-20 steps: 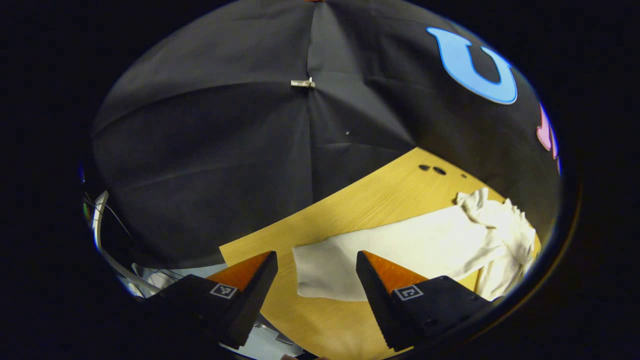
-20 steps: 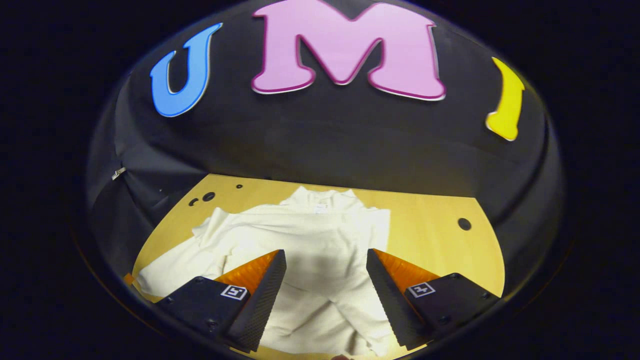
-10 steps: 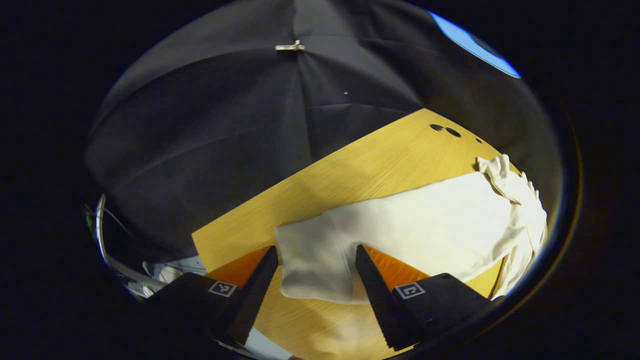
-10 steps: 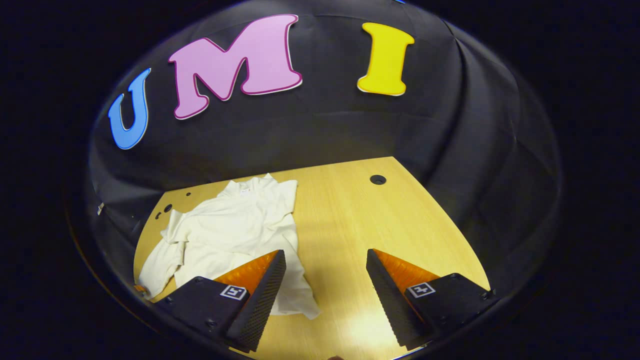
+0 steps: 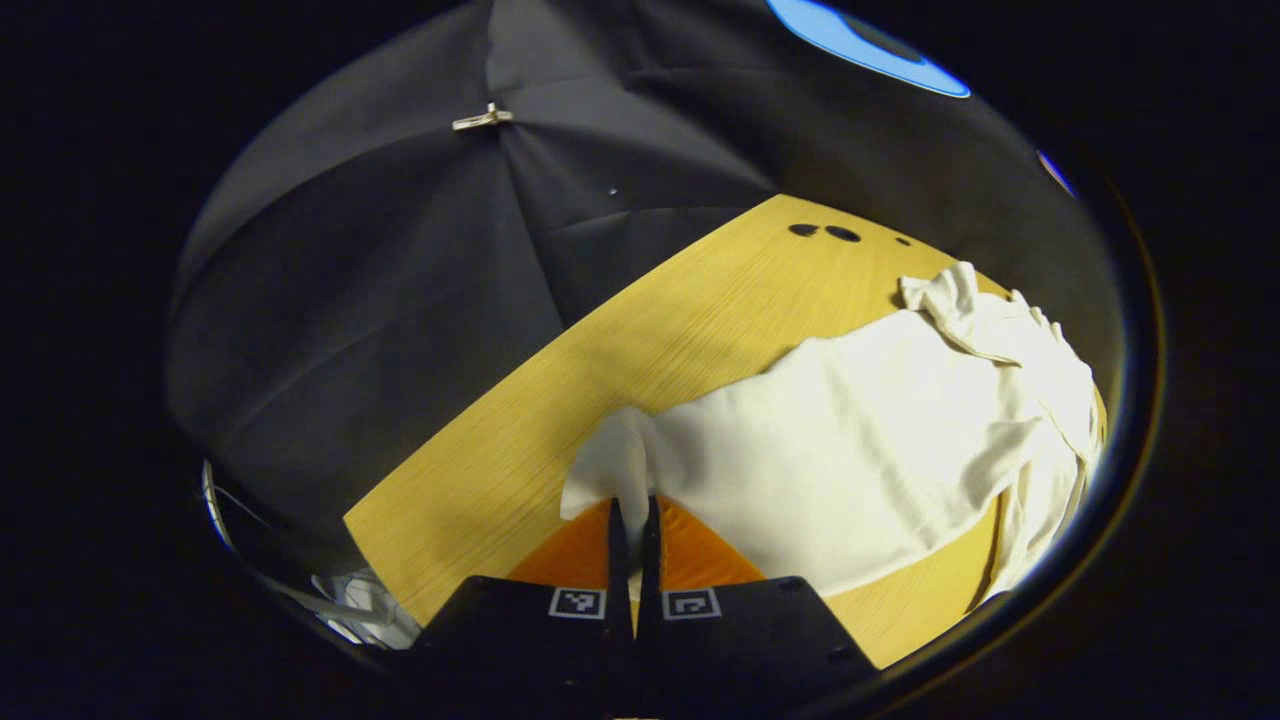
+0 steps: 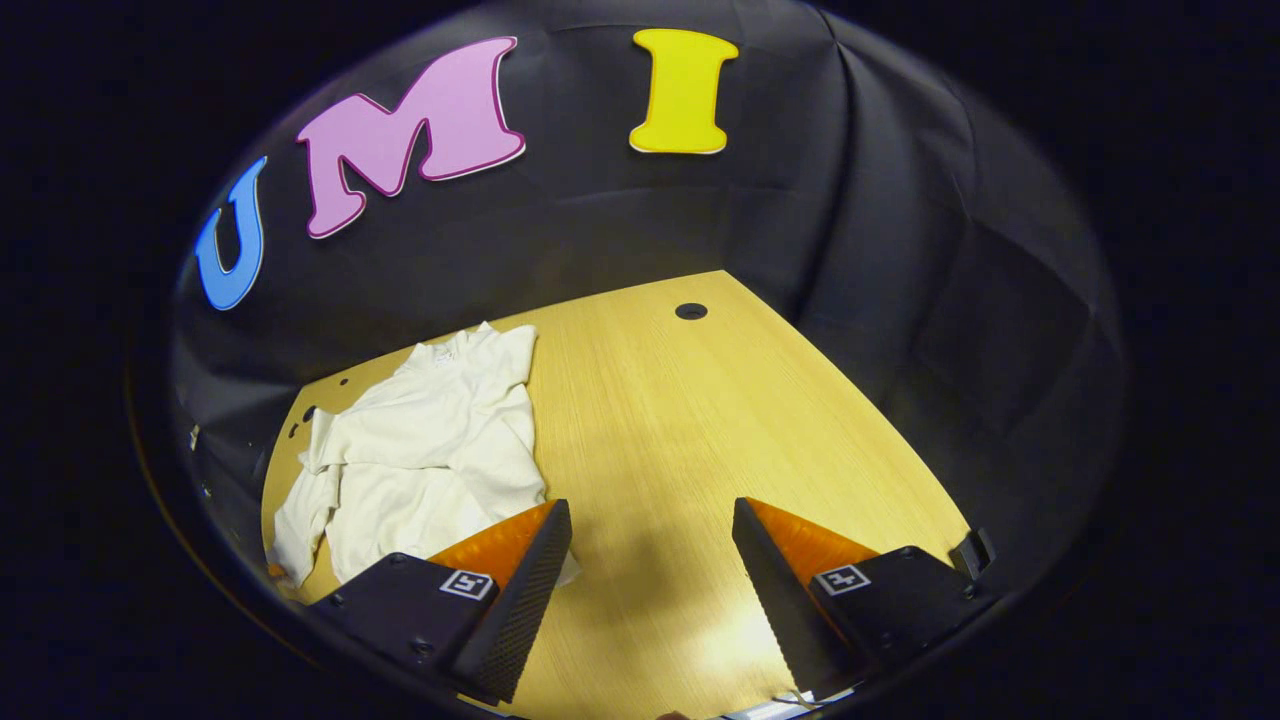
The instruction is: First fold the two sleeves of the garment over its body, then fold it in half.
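Garment (image 5: 860,450): soft white knit, cuff seemingly pinched, left claw (image 5: 630,520).

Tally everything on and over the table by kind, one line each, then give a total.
White garment: 1
Wooden table: 1
Tools: 2, the left tool pinched on the garment's sleeve end, the right tool open over bare table
Metal clip on the booth cloth: 1
Total: 5
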A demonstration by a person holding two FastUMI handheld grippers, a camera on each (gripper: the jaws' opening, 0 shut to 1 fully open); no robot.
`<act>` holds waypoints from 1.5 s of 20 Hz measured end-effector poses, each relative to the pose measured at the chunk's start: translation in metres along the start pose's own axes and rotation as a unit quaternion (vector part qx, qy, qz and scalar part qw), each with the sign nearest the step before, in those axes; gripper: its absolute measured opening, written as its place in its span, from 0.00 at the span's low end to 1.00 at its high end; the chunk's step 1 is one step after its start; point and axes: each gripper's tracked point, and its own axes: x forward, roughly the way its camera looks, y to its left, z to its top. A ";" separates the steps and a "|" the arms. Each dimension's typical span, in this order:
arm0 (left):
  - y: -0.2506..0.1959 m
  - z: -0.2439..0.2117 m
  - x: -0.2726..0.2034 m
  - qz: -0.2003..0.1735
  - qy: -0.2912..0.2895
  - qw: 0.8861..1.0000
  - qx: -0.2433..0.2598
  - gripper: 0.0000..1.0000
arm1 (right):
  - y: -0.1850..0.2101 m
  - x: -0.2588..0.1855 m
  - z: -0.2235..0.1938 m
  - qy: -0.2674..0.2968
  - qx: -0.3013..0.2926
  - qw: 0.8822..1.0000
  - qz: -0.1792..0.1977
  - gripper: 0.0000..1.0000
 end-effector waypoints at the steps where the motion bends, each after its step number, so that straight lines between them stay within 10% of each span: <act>1: -0.003 0.003 0.000 -0.012 0.003 1.000 -0.012 0.07 | -0.005 -0.002 -0.001 0.000 0.002 1.000 -0.004 0.99; 16: -0.070 0.169 -0.020 -0.076 -0.083 0.992 -0.061 0.06 | -0.065 -0.011 -0.018 0.000 0.043 0.999 -0.031 0.99; 24: -0.222 0.266 -0.045 -0.154 -0.157 0.975 0.008 0.01 | -0.084 0.001 -0.024 0.009 0.057 0.998 -0.032 0.99; 30: -0.388 0.272 -0.088 -0.257 -0.203 0.940 0.091 0.06 | -0.086 0.017 -0.024 0.018 0.059 0.998 -0.026 0.99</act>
